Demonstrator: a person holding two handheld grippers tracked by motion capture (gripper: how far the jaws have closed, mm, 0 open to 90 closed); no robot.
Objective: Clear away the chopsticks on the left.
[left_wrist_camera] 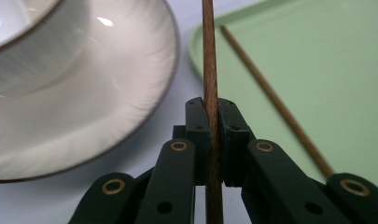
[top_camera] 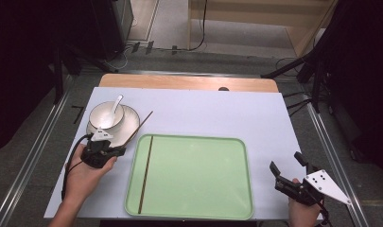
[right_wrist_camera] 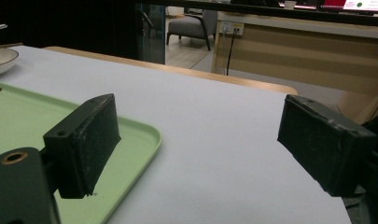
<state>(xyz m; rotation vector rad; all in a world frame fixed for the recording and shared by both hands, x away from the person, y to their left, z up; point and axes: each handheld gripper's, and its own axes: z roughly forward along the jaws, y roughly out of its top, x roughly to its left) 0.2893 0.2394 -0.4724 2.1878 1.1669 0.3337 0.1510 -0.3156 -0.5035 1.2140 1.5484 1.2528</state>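
My left gripper point(top_camera: 114, 150) is shut on a brown chopstick point(top_camera: 140, 126) that slants up to the right past the plate; the left gripper view shows that chopstick point(left_wrist_camera: 210, 70) clamped between the jaws point(left_wrist_camera: 212, 109). A second chopstick point(top_camera: 145, 173) lies along the left side of the green tray point(top_camera: 198, 208), seen again as a chopstick point(left_wrist_camera: 275, 100) on the tray point(left_wrist_camera: 326, 60). A white bowl point(top_camera: 106, 115) with a spoon point(top_camera: 116, 106) sits on a plate point(top_camera: 130, 118). My right gripper point(top_camera: 288, 165) is open beside the tray's right edge, and in its own view its jaws point(right_wrist_camera: 200, 144) stand wide apart over the white mat.
The white mat point(top_camera: 236, 113) covers a wooden table point(top_camera: 179, 81). Metal rails point(top_camera: 35, 151) run along both sides. The tray's rim point(right_wrist_camera: 144, 135) lies just left of my right gripper. A chair and cabinet stand beyond the table.
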